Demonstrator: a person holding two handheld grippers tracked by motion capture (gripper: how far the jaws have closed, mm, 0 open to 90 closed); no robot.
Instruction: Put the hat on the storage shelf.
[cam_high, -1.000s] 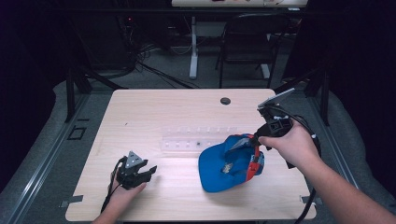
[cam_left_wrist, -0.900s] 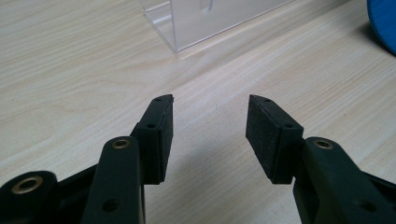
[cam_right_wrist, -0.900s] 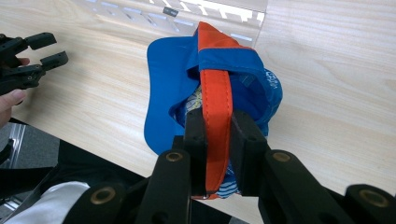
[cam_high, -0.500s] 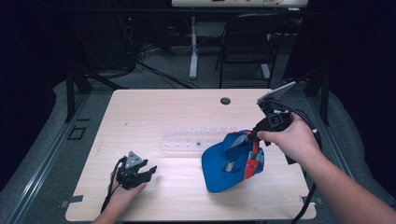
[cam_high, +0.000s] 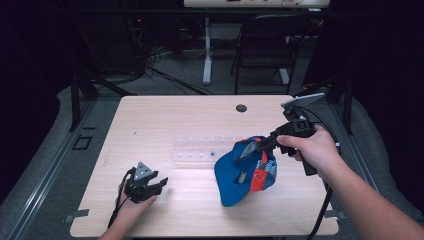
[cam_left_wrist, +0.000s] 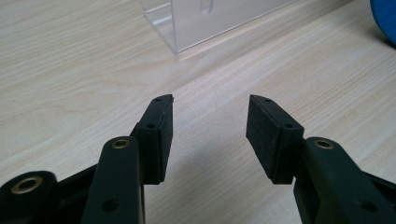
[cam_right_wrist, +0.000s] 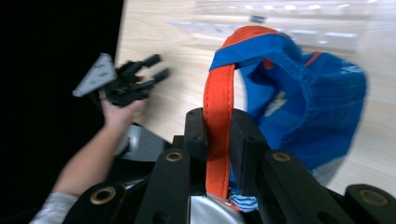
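A blue cap (cam_high: 243, 173) with an orange strap hangs above the table's right half, lifted by my right gripper (cam_high: 257, 145). In the right gripper view the jaws are shut on the orange strap (cam_right_wrist: 217, 125), and the blue cap (cam_right_wrist: 308, 107) dangles beyond it. My left gripper (cam_high: 159, 183) rests at the table's front left, held by a hand. In the left gripper view the left gripper (cam_left_wrist: 209, 126) is open with bare wood between its pads (cam_left_wrist: 264, 133).
A clear plastic rack (cam_high: 200, 149) lies mid-table, left of the cap; the clear plastic rack (cam_left_wrist: 205, 18) is just ahead in the left gripper view. A small dark disc (cam_high: 241, 107) sits near the far edge. A chair (cam_high: 262, 45) stands beyond the table.
My right gripper has raised the cap off the table and tipped it upright, carrying it slightly right. The left gripper has stayed put.
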